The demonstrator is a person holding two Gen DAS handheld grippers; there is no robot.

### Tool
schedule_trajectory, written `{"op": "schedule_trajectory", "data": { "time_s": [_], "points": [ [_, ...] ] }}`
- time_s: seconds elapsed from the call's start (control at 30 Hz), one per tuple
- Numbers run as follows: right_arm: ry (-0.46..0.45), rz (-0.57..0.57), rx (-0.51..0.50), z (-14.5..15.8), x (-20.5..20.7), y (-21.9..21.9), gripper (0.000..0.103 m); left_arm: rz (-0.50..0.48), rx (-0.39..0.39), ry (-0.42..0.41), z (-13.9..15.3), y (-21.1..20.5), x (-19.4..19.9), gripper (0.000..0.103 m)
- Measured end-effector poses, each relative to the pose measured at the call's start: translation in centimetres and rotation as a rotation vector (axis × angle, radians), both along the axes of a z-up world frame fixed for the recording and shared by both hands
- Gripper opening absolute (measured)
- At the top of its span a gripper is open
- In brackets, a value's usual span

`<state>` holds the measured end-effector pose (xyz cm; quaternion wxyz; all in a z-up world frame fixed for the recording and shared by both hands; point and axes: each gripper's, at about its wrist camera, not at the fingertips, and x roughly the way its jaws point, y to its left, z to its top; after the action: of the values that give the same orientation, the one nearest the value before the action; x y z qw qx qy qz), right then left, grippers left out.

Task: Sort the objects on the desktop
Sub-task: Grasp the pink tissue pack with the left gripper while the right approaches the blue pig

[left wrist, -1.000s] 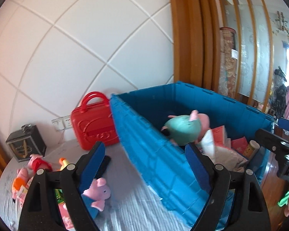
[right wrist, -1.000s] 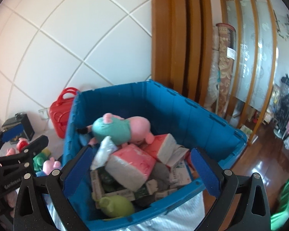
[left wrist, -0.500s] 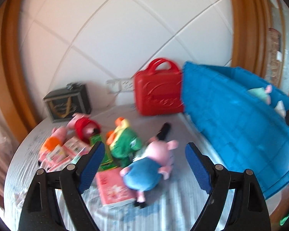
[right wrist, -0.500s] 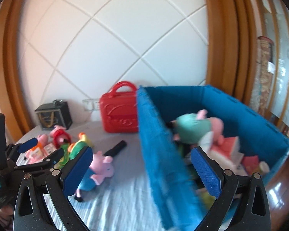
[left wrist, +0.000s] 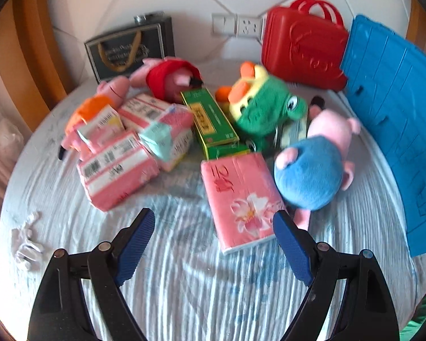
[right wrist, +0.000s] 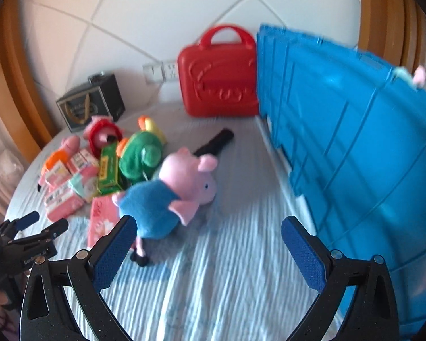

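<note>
In the left wrist view the left tongs hang open and empty over the table, nearest the pink tissue pack beside the blue bin; in the right wrist view the right tongs gape empty near the pig toy left of the bin, so a pickup is judged next, requiring descent and closure.

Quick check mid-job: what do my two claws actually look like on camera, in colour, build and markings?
Both match: the left claw and right claw have glossy black plastic arms with silver rivets at the pivots, ending in blue, finely ribbed pads. In the right wrist view the left claw's black body carries small white lettering, too blurred to read. No cables or sleeves are visible.
</note>
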<state>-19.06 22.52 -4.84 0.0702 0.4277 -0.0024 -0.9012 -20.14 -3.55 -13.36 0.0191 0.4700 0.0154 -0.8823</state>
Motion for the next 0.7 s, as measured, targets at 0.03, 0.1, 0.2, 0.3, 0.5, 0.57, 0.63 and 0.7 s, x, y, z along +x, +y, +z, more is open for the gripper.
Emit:
{"op": "schedule_trajectory", "data": {
  "time_s": [0.03, 0.1, 0.2, 0.3, 0.5, 0.57, 0.63, 0.7],
  "points": [
    [-0.02, 0.001, 0.005, -0.8, -0.3, -0.1, 0.103, -0.008, 0.003, -0.013, -0.6, 0.4, -0.2, 0.085],
    [-0.055, 0.004, 0.013, -2.1, -0.6, 0.0, 0.103, -0.022, 0.012, -0.045, -1.9, 1.2, -1.2, 0.085],
    [-0.093, 0.009, 0.026, -3.5, -1.1, 0.2, 0.103, -0.028, 0.031, -0.089, -3.8, 2.3, -2.7, 0.085],
    [-0.12, 0.016, 0.044, -4.6, -2.0, 0.2, 0.103, -0.025, 0.029, -0.142, -5.6, 3.1, -4.5, 0.085],
    [-0.165, 0.019, 0.06, -6.1, -4.0, 0.0, 0.103, 0.007, 0.085, -0.204, -7.8, 3.1, -7.1, 0.095],
    [-0.18, 0.03, 0.047, -6.6, -4.6, -0.7, 0.103, -0.003, 0.06, -0.214, -8.5, 3.3, -7.5, 0.095],
    [-0.193, 0.044, 0.038, -7.0, -5.2, -1.7, 0.103, -0.014, 0.044, -0.195, -8.5, 3.2, -7.1, 0.093],
    [-0.205, 0.069, 0.034, -7.5, -5.7, -3.0, 0.103, 0.006, 0.032, -0.187, -8.3, 2.2, -6.1, 0.092]
  ]
}}
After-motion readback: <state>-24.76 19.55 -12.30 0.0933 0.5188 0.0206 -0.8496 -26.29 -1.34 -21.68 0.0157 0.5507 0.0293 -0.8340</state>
